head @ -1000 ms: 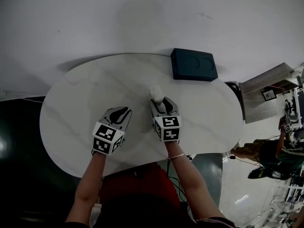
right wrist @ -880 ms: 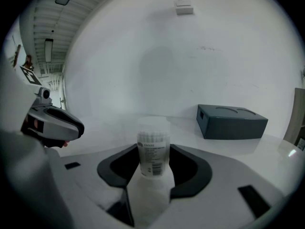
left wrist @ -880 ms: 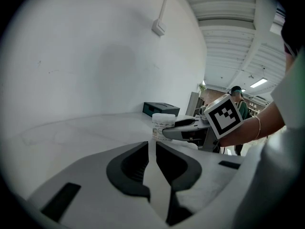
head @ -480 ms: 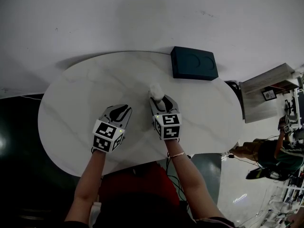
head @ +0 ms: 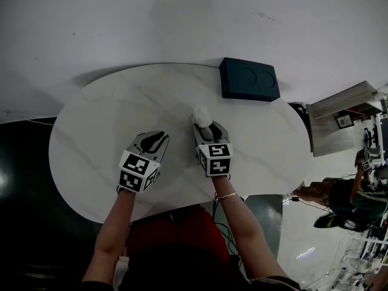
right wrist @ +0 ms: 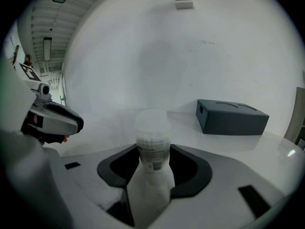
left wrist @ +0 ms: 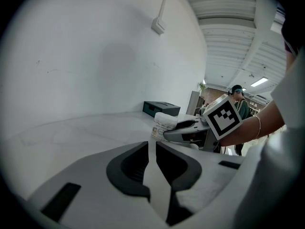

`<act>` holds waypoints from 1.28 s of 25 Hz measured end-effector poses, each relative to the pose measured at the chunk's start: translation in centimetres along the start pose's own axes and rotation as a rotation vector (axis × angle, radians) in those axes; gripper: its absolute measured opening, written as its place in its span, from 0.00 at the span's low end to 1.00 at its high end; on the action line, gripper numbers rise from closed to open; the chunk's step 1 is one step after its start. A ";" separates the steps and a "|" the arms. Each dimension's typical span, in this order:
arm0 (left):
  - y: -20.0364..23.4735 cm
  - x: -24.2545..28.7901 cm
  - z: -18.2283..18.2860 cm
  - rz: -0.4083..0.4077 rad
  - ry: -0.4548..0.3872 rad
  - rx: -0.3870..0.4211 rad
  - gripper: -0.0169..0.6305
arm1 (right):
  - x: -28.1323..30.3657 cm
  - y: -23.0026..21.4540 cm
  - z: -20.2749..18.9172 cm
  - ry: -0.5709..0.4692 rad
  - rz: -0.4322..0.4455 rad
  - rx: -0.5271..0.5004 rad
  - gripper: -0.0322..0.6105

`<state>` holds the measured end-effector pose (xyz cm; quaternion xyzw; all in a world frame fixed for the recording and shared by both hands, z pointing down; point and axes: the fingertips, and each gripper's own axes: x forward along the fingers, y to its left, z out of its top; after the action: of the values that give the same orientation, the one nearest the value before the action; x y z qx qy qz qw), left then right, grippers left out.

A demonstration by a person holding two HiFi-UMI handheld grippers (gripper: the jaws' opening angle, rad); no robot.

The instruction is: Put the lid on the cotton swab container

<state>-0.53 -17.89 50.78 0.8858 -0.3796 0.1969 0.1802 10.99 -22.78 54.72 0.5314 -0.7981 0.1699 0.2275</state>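
The cotton swab container [right wrist: 153, 152] is a small clear tub with a printed label. A translucent lid [right wrist: 151, 120] sits on top of it. My right gripper [right wrist: 152, 163] is shut on the tub's sides and holds it upright near the middle of the white table [head: 97, 120]. From above, the container [head: 199, 114] shows just past the right gripper [head: 204, 126]. My left gripper [head: 154, 140] rests to the left of it with its jaws shut and nothing between them. In the left gripper view, the container [left wrist: 161, 123] sits at the tip of the right gripper, to the right of my left gripper [left wrist: 150, 144].
A dark rectangular box [head: 249, 82] lies at the table's far right edge, also visible as a dark box [right wrist: 232, 117] behind the container. A grey shelf [head: 339, 111] and a person [head: 339, 196] are off the table to the right. A white wall stands behind.
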 end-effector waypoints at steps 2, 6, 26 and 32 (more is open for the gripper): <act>0.0 -0.1 0.0 0.002 0.000 0.003 0.12 | 0.0 0.0 0.0 -0.004 -0.001 0.008 0.37; 0.1 -0.3 -0.1 -0.001 0.005 0.005 0.12 | 0.1 -0.2 0.0 -0.010 0.001 0.028 0.37; -0.7 -2.6 -0.9 -0.015 -0.004 0.025 0.12 | -4.5 1.9 -1.5 -0.041 -0.012 0.112 0.37; -1.8 -3.7 -0.9 -0.029 -0.016 0.044 0.12 | -7.0 3.6 -1.9 -0.063 -0.012 0.128 0.37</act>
<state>-1.72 -14.09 49.42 0.8965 -0.3639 0.1954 0.1602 10.31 -15.08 52.39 0.5548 -0.7892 0.2024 0.1688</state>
